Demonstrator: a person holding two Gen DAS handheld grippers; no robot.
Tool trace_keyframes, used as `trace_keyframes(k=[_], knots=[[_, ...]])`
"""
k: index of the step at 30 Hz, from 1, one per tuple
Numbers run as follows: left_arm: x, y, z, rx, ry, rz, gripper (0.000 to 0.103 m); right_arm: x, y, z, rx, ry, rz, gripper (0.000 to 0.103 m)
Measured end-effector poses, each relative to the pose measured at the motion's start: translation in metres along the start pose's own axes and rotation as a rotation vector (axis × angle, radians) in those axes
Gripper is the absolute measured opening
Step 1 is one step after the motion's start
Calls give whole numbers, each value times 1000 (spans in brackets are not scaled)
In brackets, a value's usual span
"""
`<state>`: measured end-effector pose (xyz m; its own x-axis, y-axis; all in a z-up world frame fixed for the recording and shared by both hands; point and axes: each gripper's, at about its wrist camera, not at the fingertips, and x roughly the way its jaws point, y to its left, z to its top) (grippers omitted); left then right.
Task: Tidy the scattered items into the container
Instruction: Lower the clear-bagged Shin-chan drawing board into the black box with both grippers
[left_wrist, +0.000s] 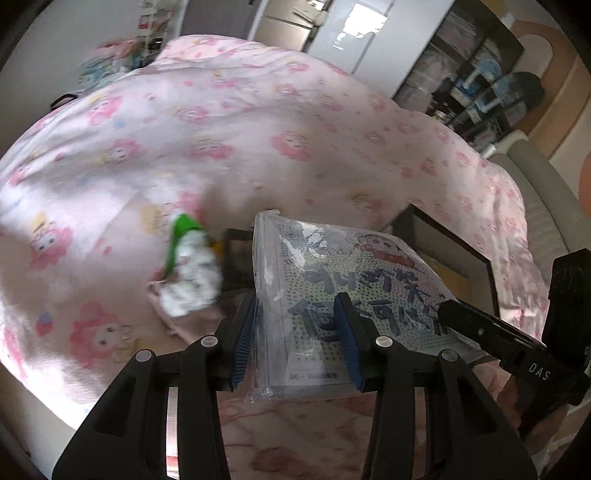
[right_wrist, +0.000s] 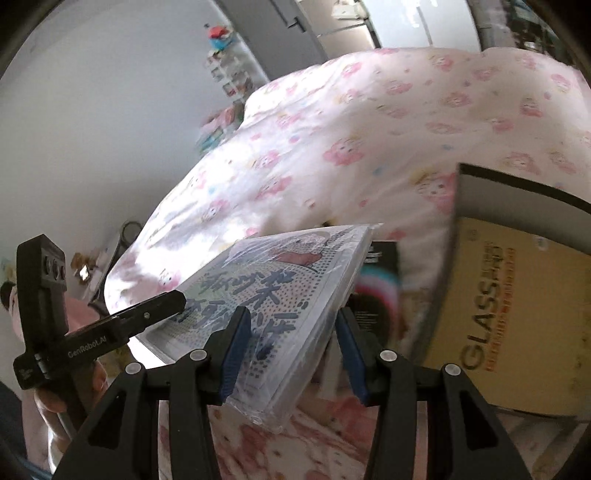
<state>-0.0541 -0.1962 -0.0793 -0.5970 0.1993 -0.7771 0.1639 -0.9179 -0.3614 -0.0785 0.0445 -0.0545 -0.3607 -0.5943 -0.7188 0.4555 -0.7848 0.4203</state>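
Note:
A plastic-wrapped book with a cartoon cover (left_wrist: 347, 295) lies between the blue-padded fingers of my left gripper (left_wrist: 300, 341); its jaws stand wide around the book's near end. In the right wrist view the same book (right_wrist: 280, 295) is tilted up between the fingers of my right gripper (right_wrist: 291, 352), whose jaws also stand apart around its edge. The right gripper reaches the book's right side in the left view (left_wrist: 480, 328); the left gripper shows at the left of the right view (right_wrist: 155, 306). A dark-rimmed box (right_wrist: 517, 221) with a yellow "GLASS" package (right_wrist: 491, 325) inside is at right.
A green and white bundle (left_wrist: 192, 266) lies on a pink cloth on the bed, left of the book. A dark booklet (right_wrist: 380, 288) lies behind the book. A pink flowered duvet (left_wrist: 258, 129) covers the bed. Shelves (left_wrist: 476, 81) stand at the back right.

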Motion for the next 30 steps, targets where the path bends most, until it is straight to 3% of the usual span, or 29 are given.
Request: trace_keyframes(k=[9, 14, 19, 26, 30], knots=[[33, -93, 13, 105, 17, -77, 43, -48, -77, 16, 46, -90, -61, 44], [80, -151, 16, 174, 93, -158, 42, -70, -133, 19, 122, -129, -138, 44], [124, -201, 1, 261, 162, -110, 42, -66, -189, 8, 224, -82, -234, 44], [164, -210, -20, 248, 284, -100, 41, -53, -227, -14, 309, -30, -303, 43], [173, -218, -30, 300, 302, -20, 41, -39, -236, -27, 354, 15, -303, 43]])
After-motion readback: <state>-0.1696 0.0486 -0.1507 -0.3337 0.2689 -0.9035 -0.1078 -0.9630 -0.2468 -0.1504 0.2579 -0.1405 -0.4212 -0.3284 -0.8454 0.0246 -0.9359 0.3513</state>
